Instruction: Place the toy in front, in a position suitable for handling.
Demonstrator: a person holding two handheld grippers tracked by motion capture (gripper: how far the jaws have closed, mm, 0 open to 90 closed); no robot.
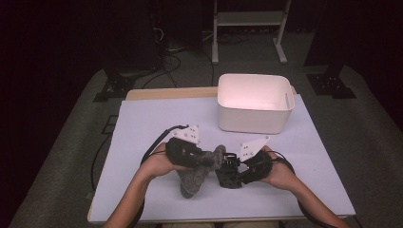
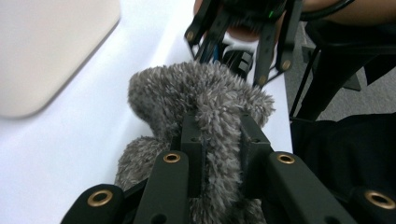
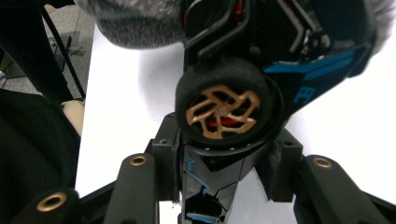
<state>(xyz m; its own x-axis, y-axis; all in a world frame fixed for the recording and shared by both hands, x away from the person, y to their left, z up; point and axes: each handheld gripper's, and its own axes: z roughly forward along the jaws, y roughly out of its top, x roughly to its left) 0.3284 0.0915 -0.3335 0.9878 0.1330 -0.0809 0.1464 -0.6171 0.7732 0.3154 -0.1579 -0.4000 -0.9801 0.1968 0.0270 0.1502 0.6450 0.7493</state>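
Right now the left hand-held gripper (image 1: 209,159) is clamped on a fuzzy grey cloth (image 1: 194,178) — its jaws are pressed tight into the fluff, as the left gripper view shows (image 2: 219,140). The cloth (image 2: 201,93) hangs from that grip and its low end rests on the white worktop (image 1: 142,133), near the front edge and close to the person.

The right hand-held gripper (image 1: 235,166) is clamped on a black toy car (image 1: 229,175). In the right gripper view the jaws squeeze the car's body (image 3: 219,172) just under a black wheel with a gold hub (image 3: 222,112). The car has blue marks on its side. The car and the cloth are touching in the middle, between the two hands.

I think the step in hand is wiping the car with the cloth, or maybe wrapping it — I cannot tell which. Next, the cloth has to rub over the car, so one hand must hold steady while the other slides. The grip on the car should stay firm, or the car may twist on its wheels.

A white bin (image 1: 254,102) stands at the back right of the worktop, well apart from the hands. Nothing lies between the hands and the bin. The cables trailing from both grippers could snag on a big move.
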